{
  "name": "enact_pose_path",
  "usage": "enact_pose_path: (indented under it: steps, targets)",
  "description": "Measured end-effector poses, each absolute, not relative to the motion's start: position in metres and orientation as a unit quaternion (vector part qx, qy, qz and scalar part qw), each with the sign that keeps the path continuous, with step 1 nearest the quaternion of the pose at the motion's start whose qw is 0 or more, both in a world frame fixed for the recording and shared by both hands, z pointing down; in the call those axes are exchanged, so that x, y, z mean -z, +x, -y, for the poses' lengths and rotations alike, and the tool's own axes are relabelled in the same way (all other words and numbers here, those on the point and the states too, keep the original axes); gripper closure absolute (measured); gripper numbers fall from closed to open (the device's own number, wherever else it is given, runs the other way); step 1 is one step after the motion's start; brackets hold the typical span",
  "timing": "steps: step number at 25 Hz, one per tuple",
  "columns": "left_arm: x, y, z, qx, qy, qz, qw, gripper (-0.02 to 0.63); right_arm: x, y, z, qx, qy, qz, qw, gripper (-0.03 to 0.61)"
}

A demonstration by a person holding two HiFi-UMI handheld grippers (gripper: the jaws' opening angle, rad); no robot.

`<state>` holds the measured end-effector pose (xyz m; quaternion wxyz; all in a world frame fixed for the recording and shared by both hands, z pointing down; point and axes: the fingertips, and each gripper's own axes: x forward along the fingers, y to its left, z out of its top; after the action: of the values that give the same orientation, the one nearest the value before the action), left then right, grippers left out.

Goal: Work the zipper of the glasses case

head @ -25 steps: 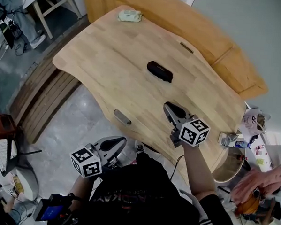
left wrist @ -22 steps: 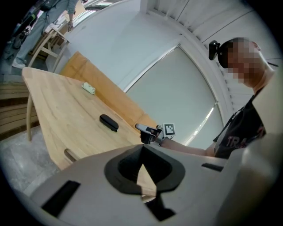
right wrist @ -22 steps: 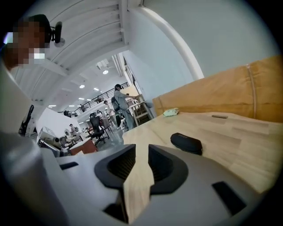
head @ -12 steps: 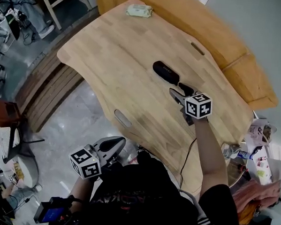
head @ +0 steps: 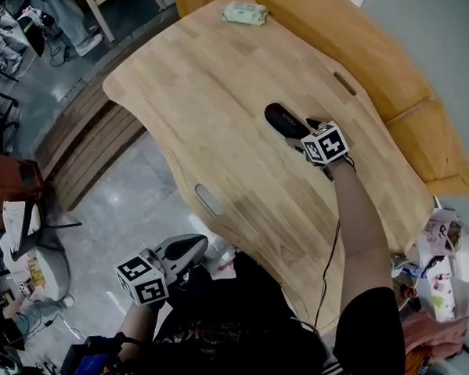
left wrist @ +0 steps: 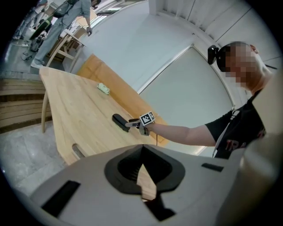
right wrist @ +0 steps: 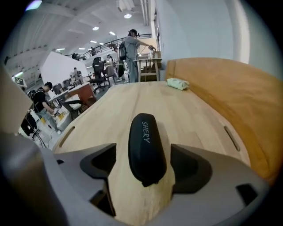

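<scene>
Black glasses case (right wrist: pixel 147 145) on table (right wrist: pixel 199 119); my right hand-held gripper (right wrist: pixel 143 172), jaws just opened wide, straddles its near end; left hand-held gripper (left wrist: pixel 141 161) closed, empty.

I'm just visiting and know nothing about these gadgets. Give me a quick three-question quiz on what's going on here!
1. True or false: the right gripper is clamped shut on the glasses case lying on the table.
2. Where is the left gripper? A) on the case; B) off the table's near edge, by the person's body; C) at the table's far end.
3. Fill in: the word printed on the case reads ____.

Key:
1. False. Its jaws have just been opening and stand apart, with the case's near end between them and not gripped.
2. B. It is shut and holds nothing.
3. SHERY
</scene>
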<state>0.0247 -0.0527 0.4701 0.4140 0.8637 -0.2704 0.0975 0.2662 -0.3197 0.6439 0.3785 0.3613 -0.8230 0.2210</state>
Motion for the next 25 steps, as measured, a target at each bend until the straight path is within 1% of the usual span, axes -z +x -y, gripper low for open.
enact_pose_path:
  steps: [3,15,16,19,25]
  targets:
    - [-0.472,0.022,0.053,-0.098,0.858,0.280,0.419,0.603,-0.656,0.263,0.323,-0.212,0.337,0.820,0.411,0.189]
    - [-0.475,0.013,0.052,-0.091,0.842,0.307,0.434,0.603,-0.689,0.264,0.330,-0.220,0.323,0.801,0.454,0.192]
    - [-0.475,0.014,0.052,-0.091,0.842,0.307,0.434,0.603,-0.689,0.264,0.331,-0.221,0.327,0.801,0.451,0.209]
    - [-0.476,0.013,0.053,-0.091,0.841,0.310,0.434,0.603,-0.686,0.263,0.335,-0.222,0.336,0.806,0.433,0.225]
    - [-0.475,0.012,0.055,-0.087,0.844,0.307,0.431,0.603,-0.664,0.256,0.336,-0.241,0.351,0.824,0.373,0.233]
